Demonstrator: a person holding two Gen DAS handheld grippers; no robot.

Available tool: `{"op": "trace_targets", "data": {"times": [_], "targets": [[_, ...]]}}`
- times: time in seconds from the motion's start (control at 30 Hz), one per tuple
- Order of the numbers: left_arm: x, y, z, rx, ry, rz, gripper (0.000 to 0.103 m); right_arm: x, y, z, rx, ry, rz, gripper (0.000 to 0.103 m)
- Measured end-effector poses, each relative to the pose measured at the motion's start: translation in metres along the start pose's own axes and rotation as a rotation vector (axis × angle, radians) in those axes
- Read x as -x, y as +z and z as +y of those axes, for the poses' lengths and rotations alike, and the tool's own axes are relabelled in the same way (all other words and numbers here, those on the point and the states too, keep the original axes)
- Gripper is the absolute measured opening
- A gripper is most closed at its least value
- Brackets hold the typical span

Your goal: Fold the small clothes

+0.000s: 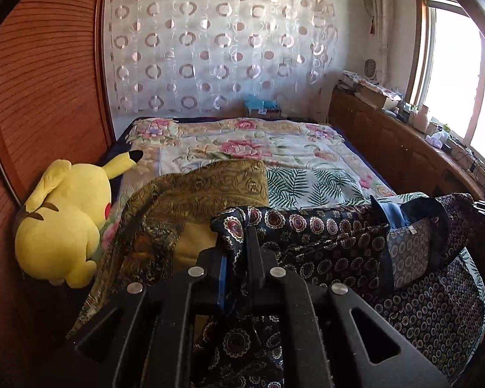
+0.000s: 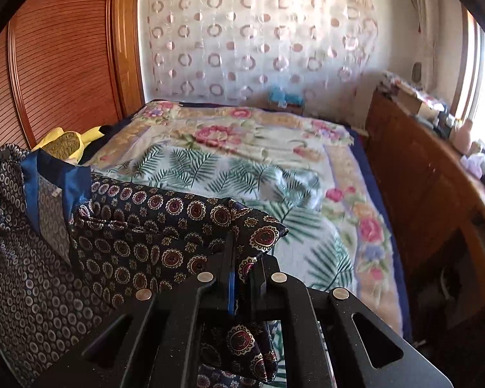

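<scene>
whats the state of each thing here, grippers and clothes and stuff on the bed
left gripper: shut on one corner of the dark shirt
right gripper: shut on the other corner
dark shirt: held up off the bed, stretched between both grippers, blue collar showing
gold cloth: lying crumpled on the bed
yellow plush toy: lying on its side by the wooden wall
bedspread: spread out, slightly rumpled

No readable text anywhere.
Only a small white tag (image 1: 413, 230) sewn inside the dark patterned garment (image 1: 339, 236), at the blue collar lining; possibly printed, but too small and blurred to make out. Same tag (image 2: 57, 191) seen from the right wrist, equally illegible.
</scene>
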State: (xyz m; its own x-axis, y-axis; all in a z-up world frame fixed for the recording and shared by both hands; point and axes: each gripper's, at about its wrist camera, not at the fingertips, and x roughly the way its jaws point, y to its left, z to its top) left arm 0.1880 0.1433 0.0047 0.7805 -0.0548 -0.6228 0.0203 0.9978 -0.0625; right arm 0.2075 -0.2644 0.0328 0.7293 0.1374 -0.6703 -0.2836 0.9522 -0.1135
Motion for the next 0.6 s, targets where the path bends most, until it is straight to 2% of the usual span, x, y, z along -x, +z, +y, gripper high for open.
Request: {"op": "trace_targets", "data": {"times": [0.07, 0.1, 0.13, 0.2, 0.27, 0.3, 0.33, 0.4, 0.47, 0.6], "targets": [[-0.003, -0.003, -0.003, -0.003, -0.001, 0.025, 0.014, -0.004, -0.001, 0.004, -0.010, -0.015, 0.021, 0.006], [-0.004, -0.003, -0.004, -0.009, 0.004, 0.032, 0.018, -0.006, 0.003, -0.011, -0.015, -0.024, 0.026, 0.010], [-0.002, -0.003, -0.005, -0.015, 0.011, 0.036, 0.021, -0.004, 0.003, -0.007, -0.016, -0.045, 0.031, 0.019], [0.002, -0.005, -0.004, -0.027, 0.017, 0.036, 0.033, -0.005, 0.008, -0.007, -0.017, -0.061, 0.033, 0.027], [0.008, -0.010, -0.002, -0.023, -0.007, 0.036, 0.043, 0.000, 0.010, -0.001, -0.023, -0.069, 0.028, 0.035], [0.011, -0.012, 0.001, -0.019, -0.020, 0.036, 0.045, 0.008, 0.002, -0.005, -0.026, -0.072, 0.023, 0.040], [0.012, -0.015, 0.002, -0.018, -0.026, 0.037, 0.047, 0.011, 0.004, -0.001, -0.027, -0.069, 0.013, 0.042], [0.017, -0.021, 0.004, -0.022, -0.033, 0.037, 0.064, 0.013, 0.001, 0.003, -0.027, -0.053, -0.008, 0.042], [0.021, -0.027, 0.005, -0.022, -0.024, 0.029, 0.071, 0.013, -0.008, 0.008, -0.026, -0.040, -0.027, 0.043], [0.029, -0.032, 0.008, 0.005, -0.021, -0.005, 0.072, 0.013, -0.005, 0.030, -0.028, 0.052, -0.036, 0.048]]}}
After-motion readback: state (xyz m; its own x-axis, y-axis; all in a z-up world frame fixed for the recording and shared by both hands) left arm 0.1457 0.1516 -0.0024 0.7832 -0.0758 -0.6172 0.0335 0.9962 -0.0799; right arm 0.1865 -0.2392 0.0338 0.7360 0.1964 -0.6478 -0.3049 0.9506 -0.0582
